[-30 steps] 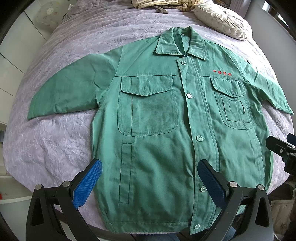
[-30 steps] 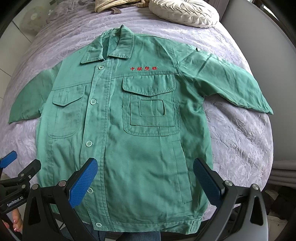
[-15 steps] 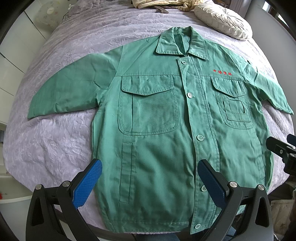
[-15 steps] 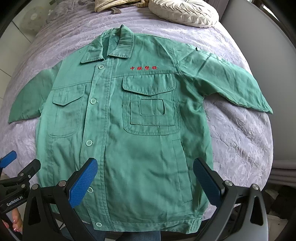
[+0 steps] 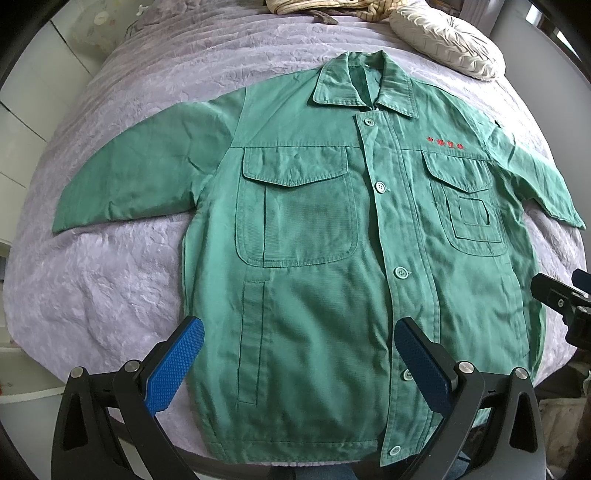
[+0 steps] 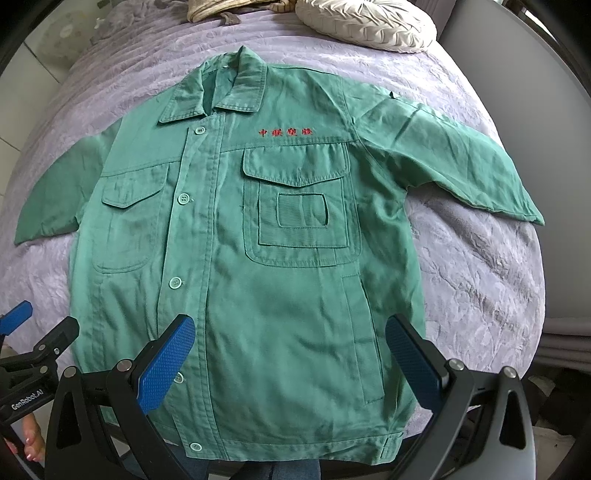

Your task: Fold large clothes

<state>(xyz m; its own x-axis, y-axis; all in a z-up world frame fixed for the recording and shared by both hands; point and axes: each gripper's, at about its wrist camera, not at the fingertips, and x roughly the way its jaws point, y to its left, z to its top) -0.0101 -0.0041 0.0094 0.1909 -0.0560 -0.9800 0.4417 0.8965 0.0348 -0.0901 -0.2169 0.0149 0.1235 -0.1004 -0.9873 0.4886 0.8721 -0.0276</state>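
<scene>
**Green jacket spread flat on bed, both tongs spread above the hem**

Green work jacket (image 5: 332,295) lies face up on the lavender bedspread (image 5: 110,288), collar (image 5: 365,85) toward the far end of the bed, hem toward the cameras. Front is buttoned; 5 buttons visible down the placket in the left wrist view. Both sleeves extend outward to either side and rest flat on the bedspread. 2 flapped chest pockets; red embroidered characters (image 6: 285,132) sit above the pocket with the smaller patch sewn on it. Fabric mildly creased, no fold made yet.

Left tongs (image 5: 299,365): blue pads spread wide apart, holding nothing, over the lower jacket on the side near the slit pocket and placket.

Right tongs (image 6: 290,363): blue pads likewise spread wide, holding nothing, over the lower jacket on the other side. Contact with the cloth cannot be told in either view.

A cream pleated cushion (image 6: 365,22) lies beyond the collar, apart from the jacket, with a bundle of beige cloth (image 5: 314,5) beside it.
</scene>
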